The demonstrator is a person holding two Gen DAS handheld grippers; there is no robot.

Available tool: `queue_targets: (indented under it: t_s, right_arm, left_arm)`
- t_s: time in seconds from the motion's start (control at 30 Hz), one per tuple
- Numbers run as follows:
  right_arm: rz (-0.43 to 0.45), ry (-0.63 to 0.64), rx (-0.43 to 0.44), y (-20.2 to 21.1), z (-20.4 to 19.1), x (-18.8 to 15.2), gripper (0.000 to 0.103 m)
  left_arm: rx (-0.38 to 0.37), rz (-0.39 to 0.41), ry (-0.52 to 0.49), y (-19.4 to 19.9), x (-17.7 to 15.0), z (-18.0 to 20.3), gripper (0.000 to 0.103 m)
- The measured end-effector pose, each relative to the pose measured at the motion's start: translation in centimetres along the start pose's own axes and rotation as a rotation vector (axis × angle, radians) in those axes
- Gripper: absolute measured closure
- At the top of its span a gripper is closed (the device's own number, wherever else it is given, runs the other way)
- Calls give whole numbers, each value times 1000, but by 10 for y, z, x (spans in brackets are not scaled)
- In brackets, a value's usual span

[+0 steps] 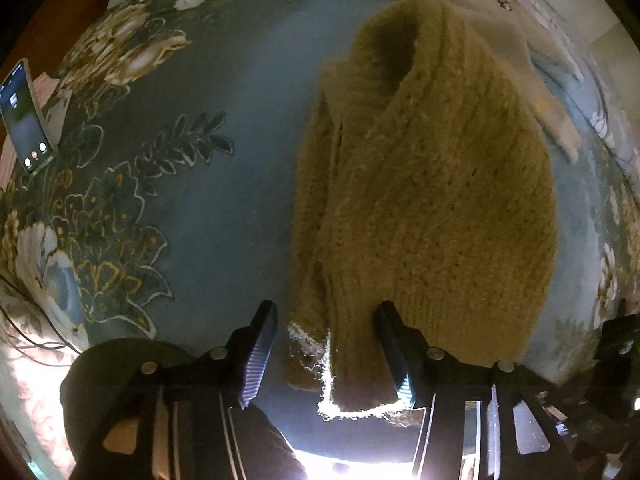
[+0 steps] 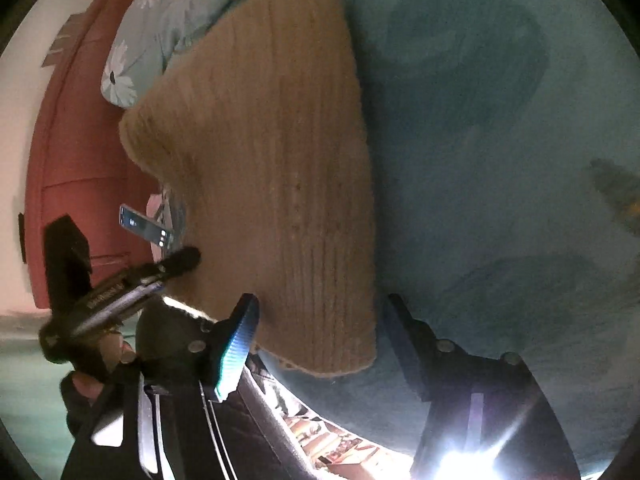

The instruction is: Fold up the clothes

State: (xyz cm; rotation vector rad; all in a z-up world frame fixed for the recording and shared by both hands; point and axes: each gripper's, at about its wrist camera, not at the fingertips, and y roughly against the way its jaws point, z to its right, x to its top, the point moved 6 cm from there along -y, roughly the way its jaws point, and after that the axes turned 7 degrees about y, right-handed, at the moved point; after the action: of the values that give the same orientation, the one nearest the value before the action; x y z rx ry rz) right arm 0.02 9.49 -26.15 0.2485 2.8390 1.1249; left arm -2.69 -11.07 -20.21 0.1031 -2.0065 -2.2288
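Note:
A mustard-yellow knitted sweater (image 1: 432, 184) lies lengthwise on the blue floral bedspread (image 1: 224, 184), collar far, hem near. My left gripper (image 1: 326, 354) is open, its jaws standing on either side of the hem's near left corner. In the right wrist view the sweater (image 2: 280, 168) fills the centre-left. My right gripper (image 2: 320, 340) is open, its jaws straddling the hem's near right corner. The left gripper (image 2: 184, 260) shows at the left of that view, beside the sweater's edge.
A lit phone (image 1: 26, 120) leans at the bed's left edge; it also shows in the right wrist view (image 2: 146, 230). A white garment (image 1: 532, 76) lies beyond the sweater at right. A floral pillow (image 2: 160, 32) and red headboard (image 2: 80, 152) stand behind. Bright glare shines near the bed's front edge.

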Motion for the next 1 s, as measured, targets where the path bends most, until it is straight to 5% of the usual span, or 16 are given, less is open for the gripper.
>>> queue_targets:
  t_s: [0.17,0.3,0.5,0.83,1.0]
  right_arm:
    - [13,1,2,-8,-2,1,40]
    - [21,-29,-9,-4,-1,7,67]
    - [1,-12,12,20,-5,26,74]
    - [11,179,-345,147,40,149,75]
    - [-18,270,-461,183,54,180,78]
  left_arm:
    - [-18,10,27,6,-1,-6,47]
    - [-26,38,31,14,1,-7,47]
    - [-64,77,25,30,6,-2,47]
    - [-142,118,-9,39,28,25,46]
    - [-132,121,-88,34,32,52,46]
